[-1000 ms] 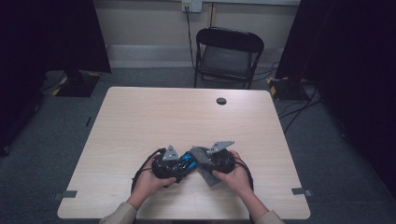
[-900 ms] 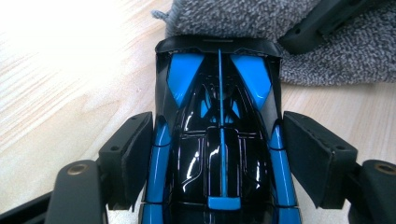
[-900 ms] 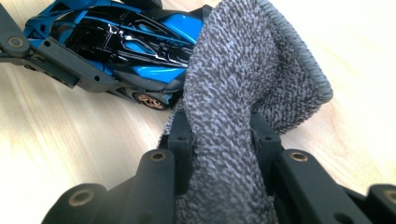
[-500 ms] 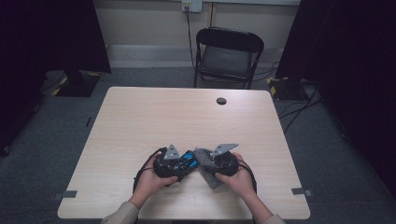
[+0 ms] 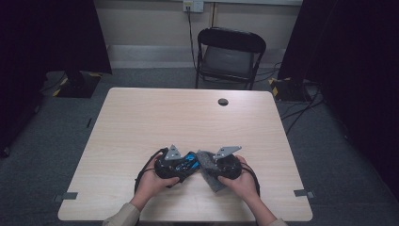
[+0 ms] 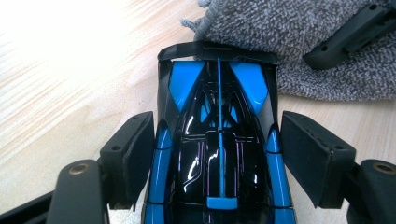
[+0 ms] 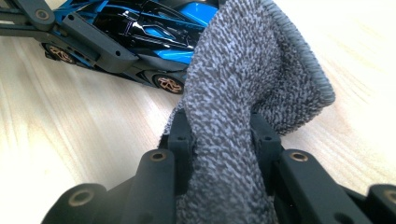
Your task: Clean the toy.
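Near the table's front edge, two hands held a gripper each, close together. On the left, the left gripper [image 6: 219,154] had its jaws clamped against the sides of a black and blue toy car [image 6: 218,140], which rested on the wooden table [image 5: 155,117]. Just to its right, the right gripper [image 7: 222,140] pinched a fold of grey cloth [image 7: 247,79] tightly between its jaws, the cloth draping against the car's tail. Farther off, a small dark hole [image 5: 223,101] marked the tabletop, and beyond the far edge stood a black folding chair [image 5: 229,56].

Glossy black-and-blue toy car [image 6: 219,154], speckled grey cloth [image 7: 243,93], pale woodgrain table [image 5: 141,122]
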`<control>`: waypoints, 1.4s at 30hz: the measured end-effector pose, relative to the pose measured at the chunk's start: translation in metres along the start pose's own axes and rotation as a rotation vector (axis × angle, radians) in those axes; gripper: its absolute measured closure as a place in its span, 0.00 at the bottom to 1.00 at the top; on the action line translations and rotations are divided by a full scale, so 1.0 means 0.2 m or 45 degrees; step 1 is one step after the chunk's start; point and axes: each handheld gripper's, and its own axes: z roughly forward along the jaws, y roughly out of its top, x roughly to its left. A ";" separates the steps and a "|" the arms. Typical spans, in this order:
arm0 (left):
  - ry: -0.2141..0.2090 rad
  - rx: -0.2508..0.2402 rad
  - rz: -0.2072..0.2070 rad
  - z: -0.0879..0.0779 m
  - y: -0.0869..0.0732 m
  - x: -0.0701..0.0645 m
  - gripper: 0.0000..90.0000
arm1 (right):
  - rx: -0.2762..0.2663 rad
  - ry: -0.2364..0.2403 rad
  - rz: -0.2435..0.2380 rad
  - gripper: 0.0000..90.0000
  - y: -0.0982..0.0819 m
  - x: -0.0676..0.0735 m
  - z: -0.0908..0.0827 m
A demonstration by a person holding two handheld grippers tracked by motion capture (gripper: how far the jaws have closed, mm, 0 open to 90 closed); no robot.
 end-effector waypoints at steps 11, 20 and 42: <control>0.017 -0.001 -0.010 0.02 0.01 -0.01 0.31 | 0.015 -0.002 -0.018 0.76 -0.03 0.01 -0.04; 0.022 0.000 -0.008 0.02 0.02 -0.01 0.31 | 0.016 -0.005 -0.013 0.76 -0.05 0.00 -0.06; -0.014 -0.041 -0.053 0.03 0.01 0.00 0.26 | 0.009 -0.013 0.026 0.76 -0.09 -0.03 -0.07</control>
